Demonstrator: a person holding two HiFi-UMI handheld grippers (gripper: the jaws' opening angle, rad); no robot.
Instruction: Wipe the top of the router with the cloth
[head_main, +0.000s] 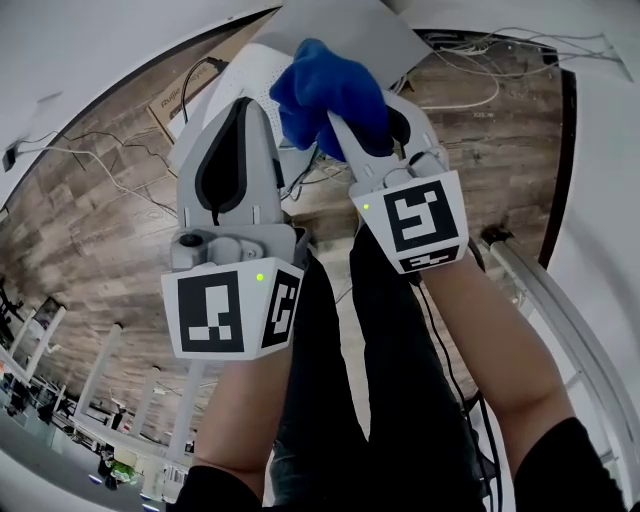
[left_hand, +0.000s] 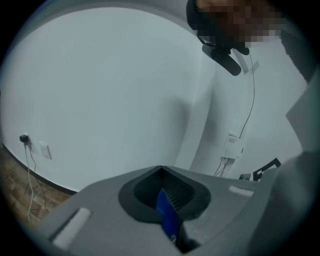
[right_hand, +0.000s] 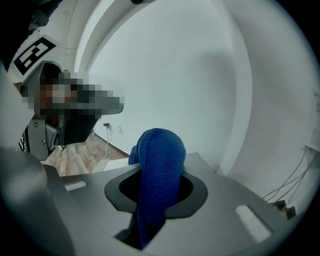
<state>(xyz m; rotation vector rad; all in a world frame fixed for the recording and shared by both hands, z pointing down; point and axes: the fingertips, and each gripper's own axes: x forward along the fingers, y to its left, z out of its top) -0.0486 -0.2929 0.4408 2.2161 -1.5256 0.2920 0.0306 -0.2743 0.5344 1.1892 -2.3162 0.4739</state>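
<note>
I hold both grippers up close in front of me. The blue cloth (head_main: 325, 88) is bunched between their tips. My right gripper (head_main: 352, 125) is shut on it, and in the right gripper view the cloth (right_hand: 157, 165) bulges up out of the jaws of that gripper (right_hand: 152, 205). My left gripper (head_main: 265, 125) is shut on a thin edge of the cloth (left_hand: 167, 217). The white router (head_main: 252, 68) lies on the floor behind the grippers, mostly hidden by them and the cloth.
A brown cardboard box (head_main: 172, 102) sits left of the router on the wood floor (head_main: 90, 230). A grey sheet (head_main: 350, 28) lies beyond it. White cables (head_main: 470, 95) trail at the upper right. My legs in black trousers (head_main: 380, 400) are below.
</note>
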